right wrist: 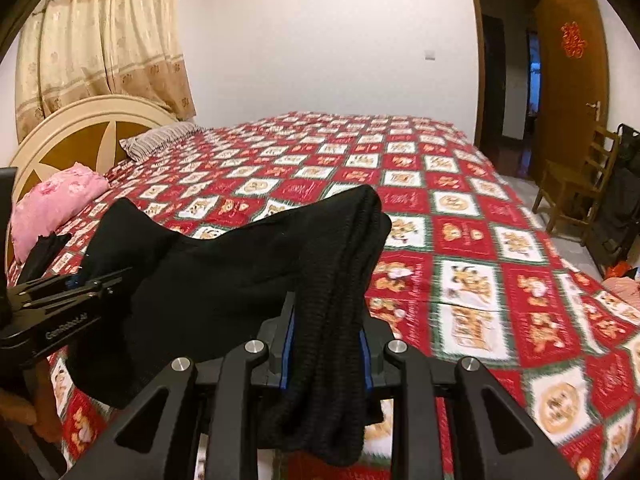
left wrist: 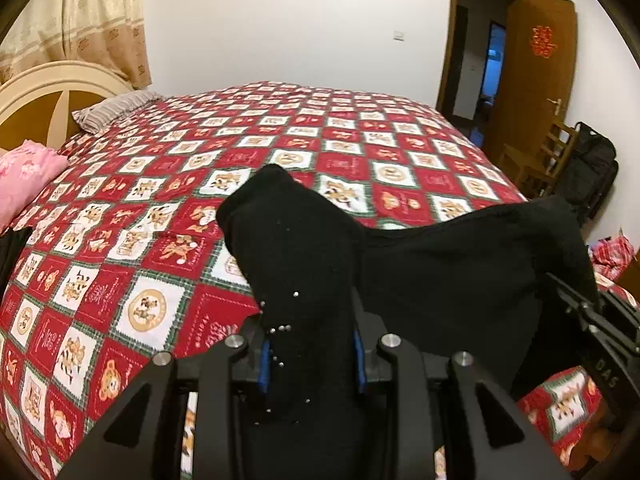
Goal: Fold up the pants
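Both grippers clamped on the black pants (left wrist: pixel 460 280), held up off the bed between them.

Left gripper (left wrist: pixel 310 356): jaws nearly closed, blue pads pressing on a bunched end of the fabric that rises toward 12 o'clock in the left wrist view. Small pale specks on the cloth near the pads. The garment sags away toward 3 o'clock, where the right gripper (left wrist: pixel 592 320) shows at the frame edge.

Right gripper (right wrist: pixel 326 354): jaws narrow, gripping a thick ribbed fold of the pants (right wrist: pixel 240 264) that drapes over and below the fingers. In the right wrist view the left gripper (right wrist: pixel 76 282) sits at 9 o'clock, fabric hanging slack between the two.

Surroundings: red, white and green checked bedspread (left wrist: pixel 168 208) with cartoon panels fills the bed; its middle lies bare. Pink pillow (right wrist: pixel 56 204) at 9 to 10 o'clock, striped pillow (right wrist: pixel 160 140) beyond it against the cream and brown headboard (right wrist: pixel 80 132). Patterned beige curtain (right wrist: pixel 100 40) at 11 o'clock. Another dark cloth item (right wrist: pixel 44 252) lies by the pink pillow, too small to identify. Wooden chair (right wrist: pixel 576 184) and open brown door (right wrist: pixel 568 72) with a red paper decoration at 2 to 3 o'clock. The draped fabric hides the near bedspread.
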Tool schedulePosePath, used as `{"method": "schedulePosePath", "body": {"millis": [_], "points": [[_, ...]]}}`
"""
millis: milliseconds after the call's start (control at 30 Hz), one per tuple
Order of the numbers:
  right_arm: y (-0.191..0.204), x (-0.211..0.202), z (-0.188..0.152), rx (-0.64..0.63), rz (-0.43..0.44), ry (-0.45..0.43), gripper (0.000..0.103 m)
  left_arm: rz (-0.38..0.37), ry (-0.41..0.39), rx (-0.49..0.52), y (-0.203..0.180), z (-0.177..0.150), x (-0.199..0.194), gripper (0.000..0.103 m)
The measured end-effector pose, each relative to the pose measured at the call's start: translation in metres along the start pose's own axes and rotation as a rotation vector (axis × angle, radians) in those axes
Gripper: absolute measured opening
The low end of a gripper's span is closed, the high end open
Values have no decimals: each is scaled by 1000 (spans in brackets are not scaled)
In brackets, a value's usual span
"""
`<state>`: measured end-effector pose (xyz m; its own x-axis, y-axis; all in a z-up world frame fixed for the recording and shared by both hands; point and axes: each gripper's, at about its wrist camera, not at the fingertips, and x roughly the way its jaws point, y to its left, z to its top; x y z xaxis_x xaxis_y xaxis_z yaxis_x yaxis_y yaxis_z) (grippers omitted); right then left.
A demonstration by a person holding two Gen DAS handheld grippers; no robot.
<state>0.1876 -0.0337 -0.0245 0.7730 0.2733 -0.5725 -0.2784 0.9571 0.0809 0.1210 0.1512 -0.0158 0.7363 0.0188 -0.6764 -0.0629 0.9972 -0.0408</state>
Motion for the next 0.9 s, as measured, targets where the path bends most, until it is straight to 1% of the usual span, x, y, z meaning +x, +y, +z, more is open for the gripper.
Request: {"method": "schedulePosePath", "body": {"millis": [200, 333, 567, 700, 833, 900], "points": [[6, 47, 7, -32, 2, 48, 26, 53, 22, -14, 9, 6, 30, 31], [7, 70, 7, -37, 1, 80, 26, 66, 48, -26, 13, 6, 45, 31], [5, 79, 7, -30, 0, 82, 26, 65, 61, -32, 15, 7, 54, 31], [7, 86, 4, -49, -15, 95, 26, 80, 74, -16, 14, 6, 58, 31], [4, 94, 0, -56, -9, 114, 26, 79, 89, -16, 17, 3, 66, 31], [2, 98, -2, -57, -9, 127, 26, 73, 99, -16, 19, 1, 70, 33]]}}
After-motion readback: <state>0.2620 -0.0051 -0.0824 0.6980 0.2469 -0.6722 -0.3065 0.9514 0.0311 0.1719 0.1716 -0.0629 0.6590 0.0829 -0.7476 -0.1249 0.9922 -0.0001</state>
